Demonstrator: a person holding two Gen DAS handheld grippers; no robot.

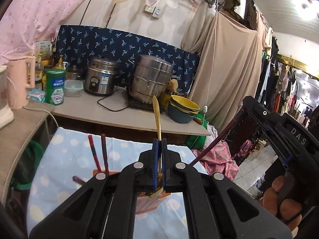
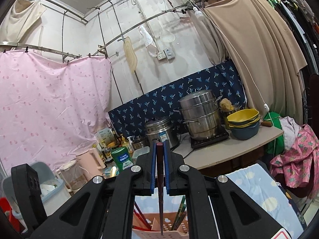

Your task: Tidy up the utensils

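My left gripper point(image 1: 159, 142) is shut on a gold utensil point(image 1: 156, 115) whose handle end points up; its lower end sits between the jaws, above an orange perforated holder point(image 1: 147, 203). Two dark red chopsticks point(image 1: 99, 153) stand in the holder, and another point(image 1: 78, 179) pokes out low at its left. My right gripper point(image 2: 159, 145) is shut on a dark red chopstick point(image 2: 160, 189) that points down into the holder point(image 2: 157, 227). That chopstick also shows in the left wrist view point(image 1: 213, 141), with the right gripper body point(image 1: 279, 139) at the right.
The holder stands on a light blue patterned cloth point(image 1: 65, 155). Behind it a counter point(image 1: 127, 117) carries a rice cooker point(image 1: 100, 76), a steel steamer pot point(image 1: 150, 79), stacked yellow and blue bowls point(image 1: 183, 107), a green tin point(image 1: 55, 86) and a pink kettle point(image 1: 19, 81).
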